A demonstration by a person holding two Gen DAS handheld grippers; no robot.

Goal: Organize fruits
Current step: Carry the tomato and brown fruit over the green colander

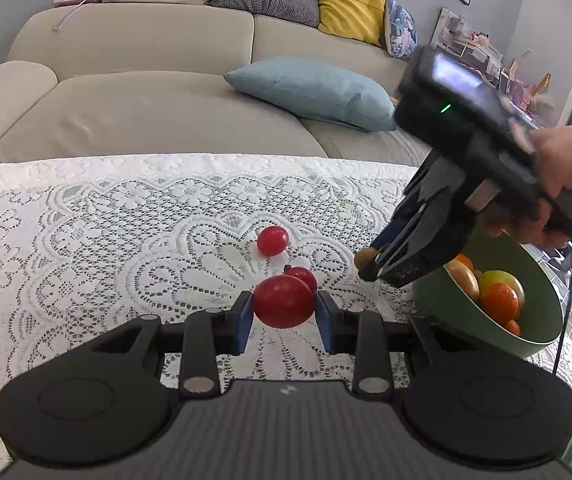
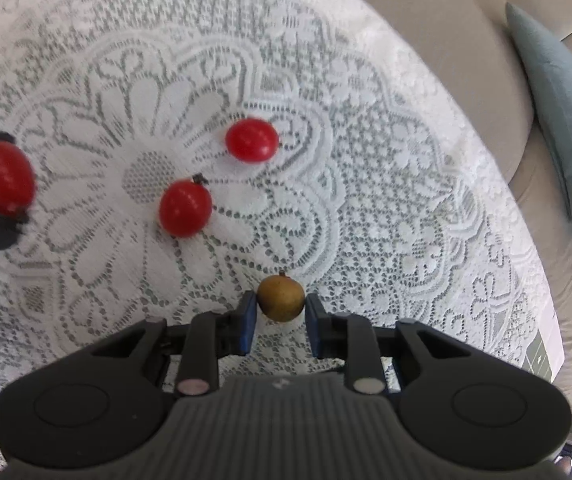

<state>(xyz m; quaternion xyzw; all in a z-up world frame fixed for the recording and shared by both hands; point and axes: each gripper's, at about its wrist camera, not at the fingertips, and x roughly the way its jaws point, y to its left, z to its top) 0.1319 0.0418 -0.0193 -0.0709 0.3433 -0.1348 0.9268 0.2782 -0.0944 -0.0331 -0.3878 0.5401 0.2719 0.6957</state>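
Right now both grippers are carrying fruit above the lace cloth (image 2: 365, 120). The left gripper (image 1: 284, 316) is closing on a red tomato (image 1: 284, 306), pads touching both sides; the right gripper (image 2: 280, 314) is pinching a small brown fruit (image 2: 280, 298) the same way. Either could slip, I judge: both are round and smooth, held only at two narrow contacts, so a quick swing toward the bowl (image 1: 541, 336) could be rolling them out, and squeezing harder risks bruising the soft tomato. Two more tomatoes (image 2: 252, 140) (image 2: 185, 209) are lying loose on the cloth, glossy and intact, one with a dark stem stub. The green bowl, holding orange and yellowish fruit, is sitting at the table's right edge.
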